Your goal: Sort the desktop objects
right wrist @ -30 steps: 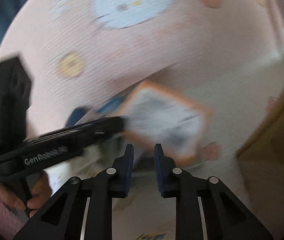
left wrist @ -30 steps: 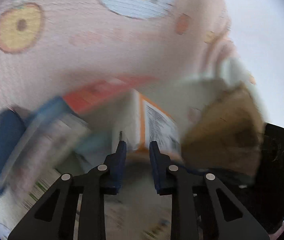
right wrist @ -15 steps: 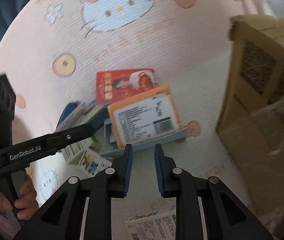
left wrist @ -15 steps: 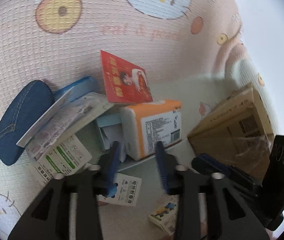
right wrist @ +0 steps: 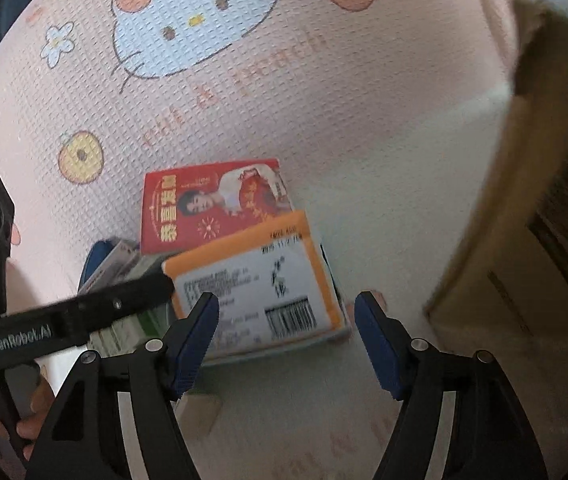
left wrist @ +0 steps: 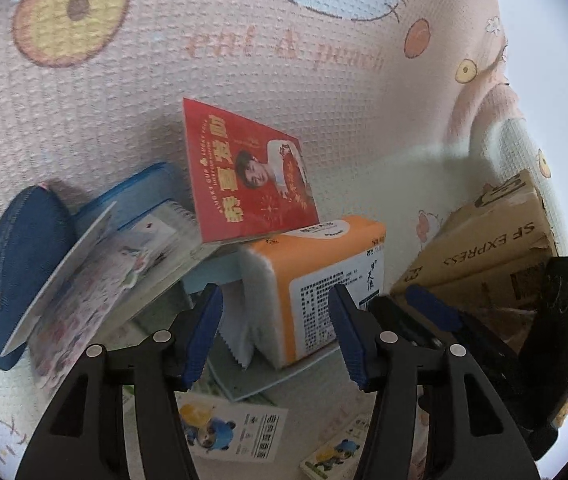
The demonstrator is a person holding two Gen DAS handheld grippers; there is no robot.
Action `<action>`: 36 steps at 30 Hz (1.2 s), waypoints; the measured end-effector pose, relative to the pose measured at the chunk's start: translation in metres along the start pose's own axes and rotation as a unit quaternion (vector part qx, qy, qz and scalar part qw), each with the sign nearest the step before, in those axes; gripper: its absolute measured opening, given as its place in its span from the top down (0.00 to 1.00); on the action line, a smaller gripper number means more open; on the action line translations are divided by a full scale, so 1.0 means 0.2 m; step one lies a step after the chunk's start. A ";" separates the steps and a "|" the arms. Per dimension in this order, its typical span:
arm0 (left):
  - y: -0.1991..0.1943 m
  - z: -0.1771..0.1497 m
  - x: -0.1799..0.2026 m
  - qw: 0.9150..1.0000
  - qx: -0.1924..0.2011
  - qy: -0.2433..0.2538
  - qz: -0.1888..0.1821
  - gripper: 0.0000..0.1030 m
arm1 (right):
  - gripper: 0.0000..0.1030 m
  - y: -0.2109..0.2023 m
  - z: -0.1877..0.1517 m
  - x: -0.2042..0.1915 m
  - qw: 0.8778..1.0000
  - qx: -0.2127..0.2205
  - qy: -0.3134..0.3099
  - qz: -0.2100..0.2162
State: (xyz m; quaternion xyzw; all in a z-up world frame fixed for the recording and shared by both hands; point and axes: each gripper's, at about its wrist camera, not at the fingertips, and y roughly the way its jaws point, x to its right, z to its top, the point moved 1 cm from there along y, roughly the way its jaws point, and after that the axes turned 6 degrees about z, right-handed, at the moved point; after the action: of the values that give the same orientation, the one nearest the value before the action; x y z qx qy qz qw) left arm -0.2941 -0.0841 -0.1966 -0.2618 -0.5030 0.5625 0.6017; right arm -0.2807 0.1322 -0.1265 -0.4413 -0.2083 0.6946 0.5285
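While both claws are hanging over the pink cartoon-print mat, their jaws have just been opening wide and are gripping nothing. Ahead of the left claw, an orange tissue pack is lying in a pile, with a red booklet leaning on it beside a denim case. The right claw is hovering near the pack, a cardboard box standing beside it.

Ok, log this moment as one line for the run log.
left tongs: just opened, empty | right tongs: just opened, empty | both aimed at orange tissue pack | red card leaning on pack | cardboard box right
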 end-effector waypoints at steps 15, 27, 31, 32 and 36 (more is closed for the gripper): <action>0.10 0.00 -0.04 0.998 0.003 -0.052 -0.025 0.55 | 0.47 0.13 0.02 -0.01 0.998 0.004 -0.011 0.057; -0.25 -0.11 -0.02 0.996 0.072 -0.016 -0.040 0.58 | 0.63 -0.16 -0.04 -0.15 0.994 0.054 -0.031 0.089; -0.28 -0.22 -0.02 0.997 0.074 0.013 -0.020 0.57 | 0.63 -0.19 -0.18 -0.19 0.994 0.043 -0.047 0.086; -0.25 -0.25 -0.04 0.999 0.051 0.011 -0.009 0.57 | 0.63 -0.16 -0.22 -0.19 0.995 0.026 -0.044 0.086; -0.26 -0.35 -0.14 0.999 0.027 -0.026 -0.019 0.57 | 0.63 -0.14 -0.31 -0.18 0.994 0.010 -0.020 0.109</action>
State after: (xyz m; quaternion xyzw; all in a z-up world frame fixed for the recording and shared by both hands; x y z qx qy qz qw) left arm -0.2056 -0.1048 -0.1839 -0.2213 -0.5079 0.5713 0.6055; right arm -0.2122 0.0978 -0.1239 -0.4419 -0.1627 0.7592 0.4494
